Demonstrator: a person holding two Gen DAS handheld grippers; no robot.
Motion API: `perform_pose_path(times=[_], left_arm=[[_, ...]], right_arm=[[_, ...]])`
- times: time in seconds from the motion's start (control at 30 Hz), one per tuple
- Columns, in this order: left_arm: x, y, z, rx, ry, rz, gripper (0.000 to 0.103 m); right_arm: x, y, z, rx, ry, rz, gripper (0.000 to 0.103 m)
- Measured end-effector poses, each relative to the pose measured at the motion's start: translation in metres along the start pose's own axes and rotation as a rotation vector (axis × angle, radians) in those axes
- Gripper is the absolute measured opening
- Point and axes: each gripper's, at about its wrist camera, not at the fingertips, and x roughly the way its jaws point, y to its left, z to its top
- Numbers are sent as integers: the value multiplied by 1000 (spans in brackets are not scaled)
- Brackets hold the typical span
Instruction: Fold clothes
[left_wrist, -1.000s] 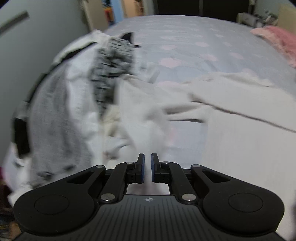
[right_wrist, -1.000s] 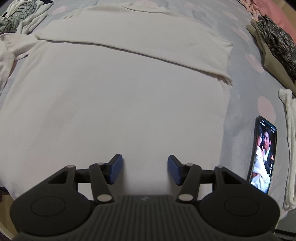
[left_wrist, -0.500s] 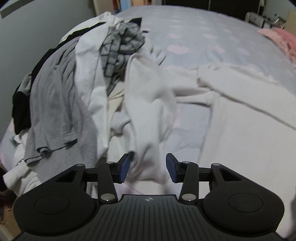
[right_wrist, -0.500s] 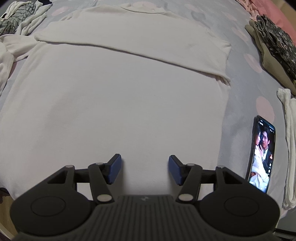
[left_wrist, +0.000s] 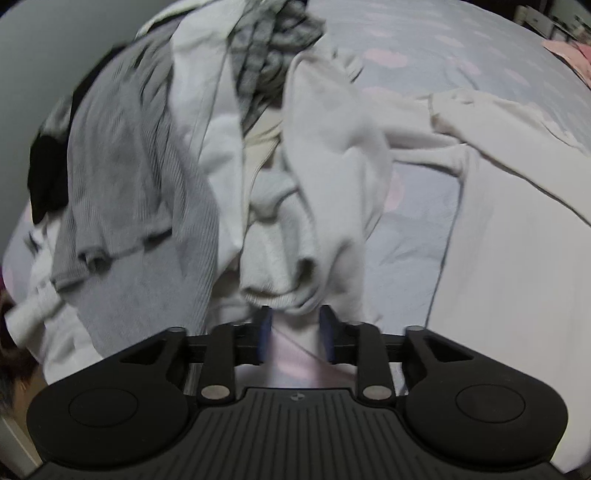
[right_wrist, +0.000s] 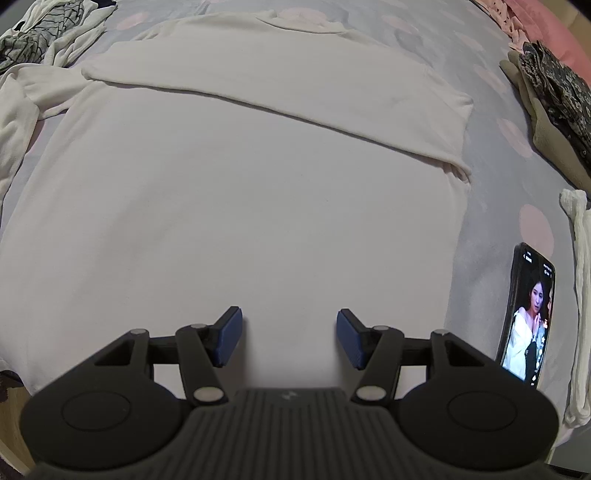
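Note:
A cream long-sleeved sweater (right_wrist: 240, 184) lies flat on the bed, one sleeve folded across its chest. Low over its hem hovers my right gripper (right_wrist: 290, 332), open, with nothing between its fingers. In the left wrist view the sweater's other sleeve (left_wrist: 332, 177) runs down toward me and its ribbed cuff (left_wrist: 280, 291) sits bunched right at the tips of my left gripper (left_wrist: 295, 325). The jaws stand part-way apart on either side of the cuff's lower edge. The sweater body (left_wrist: 517, 258) lies to the right.
A heap of unfolded clothes (left_wrist: 147, 166), grey, white and checked, lies to the left of the sleeve. A phone (right_wrist: 528, 317) with a lit screen lies right of the sweater. Near it are a white garment (right_wrist: 580, 295) and folded dark clothes (right_wrist: 554, 96). The grey sheet (left_wrist: 417, 229) has pink spots.
My left gripper went from shut to open, moved in on the sleeve cuff, then narrowed its gap around it. The right gripper has hardly moved and stays open.

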Motion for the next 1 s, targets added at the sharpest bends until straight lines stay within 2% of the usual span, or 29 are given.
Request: perform_pose_path(times=[0.07, 0.1, 0.23, 0.33, 0.37, 0.4, 0.47, 0.5, 0.6, 0.77, 0.83, 1.0], left_arm=[[10, 4, -1, -37, 20, -29, 32], [16, 5, -1, -52, 28, -37, 39], [34, 10, -2, -100, 32, -13, 47], [29, 9, -2, -102, 9, -24, 47], [26, 8, -3, -97, 2, -31, 44], [23, 6, -3, -92, -6, -38, 30], [17, 4, -4, -81, -20, -53, 10], [14, 2, -4, -75, -28, -60, 5], [4, -1, -5, -59, -49, -81, 4], [-46, -19, 2, 23, -165, -190, 4], [-60, -28, 8, 56, -187, -244, 4], [-77, -79, 21, 206, -221, -340, 4]], right_arm=[[1, 1, 0, 0, 2, -2, 60], [1, 1, 0, -2, 2, -2, 60], [-2, 3, -1, -13, -6, 3, 60], [-5, 3, -2, -19, -14, 4, 60], [-5, 2, -3, -20, -14, 3, 60], [-4, 2, -3, -20, -13, 1, 60], [-3, 2, -3, -20, -10, -2, 60], [-3, 2, -2, -20, -11, -3, 60], [-5, 2, 1, -16, -20, -2, 60], [-9, -1, 8, 8, -32, 1, 60], [-11, -2, 11, 19, -37, 8, 60], [-20, 3, 21, 29, -61, 31, 60]])
